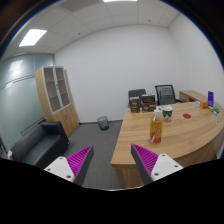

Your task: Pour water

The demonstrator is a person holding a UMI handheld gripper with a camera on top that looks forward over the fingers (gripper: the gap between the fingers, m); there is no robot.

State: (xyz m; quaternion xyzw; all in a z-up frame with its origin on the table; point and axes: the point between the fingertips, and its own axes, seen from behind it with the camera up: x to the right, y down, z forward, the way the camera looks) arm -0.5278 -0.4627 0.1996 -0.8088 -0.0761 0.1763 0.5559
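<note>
No text, label, brand, number or sign is showing legibly anywhere, not even on the bottle (pixel 156 126) standing on the desk (pixel 185 135).

The gripper (pixel 112 160) is held up and level, looking forward along its two fingers (pixel 76 162) — both show low in the gripper view, one to each side. The fingers stand well apart with a wide gap between them, and their magenta pads (pixel 151 158) face inward — nothing sits between them or touches either pad.
</note>
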